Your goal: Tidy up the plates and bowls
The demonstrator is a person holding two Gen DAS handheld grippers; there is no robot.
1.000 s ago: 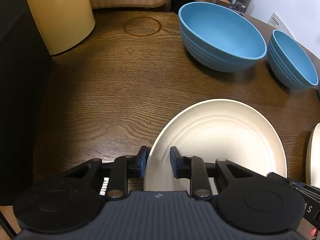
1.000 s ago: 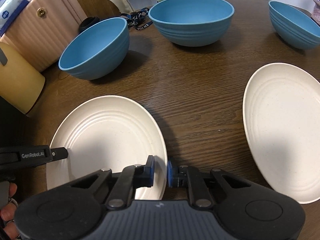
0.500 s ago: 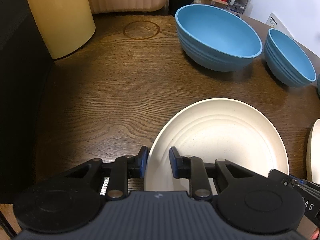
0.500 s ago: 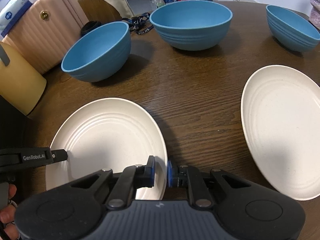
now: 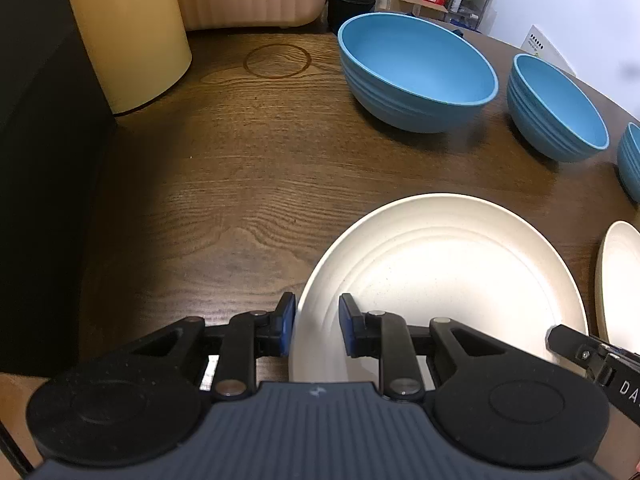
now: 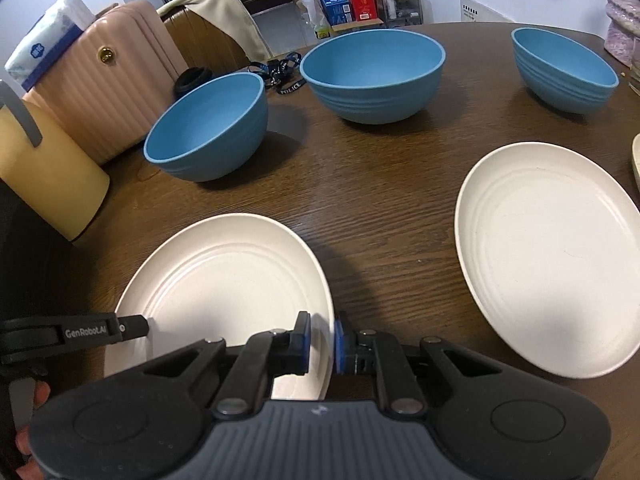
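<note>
A cream plate [image 5: 448, 280] [image 6: 228, 280] is held between both grippers just above the dark wooden table [image 5: 248, 168]. My left gripper [image 5: 316, 330] straddles its left rim, jaws close around the edge. My right gripper [image 6: 322, 342] is shut on its right rim. A second cream plate [image 6: 548, 252] lies flat to the right. Three blue bowls stand behind: a left one [image 6: 208, 128], a large middle one [image 6: 376, 72] and a right one [image 6: 564, 72]. The left wrist view shows two of them [image 5: 416, 72] [image 5: 556, 108].
A cream cylinder container [image 5: 128, 28] and a pink ribbed suitcase [image 6: 100, 80] stand at the table's left back. A black lanyard [image 6: 284, 76] lies behind the bowls. A dark panel [image 5: 36, 160] blocks the left side.
The held plate has risen slightly and both views have pulled back a little; the bowls sit lower and farther in frame. Both grippers keep their hold on the plate rims.
</note>
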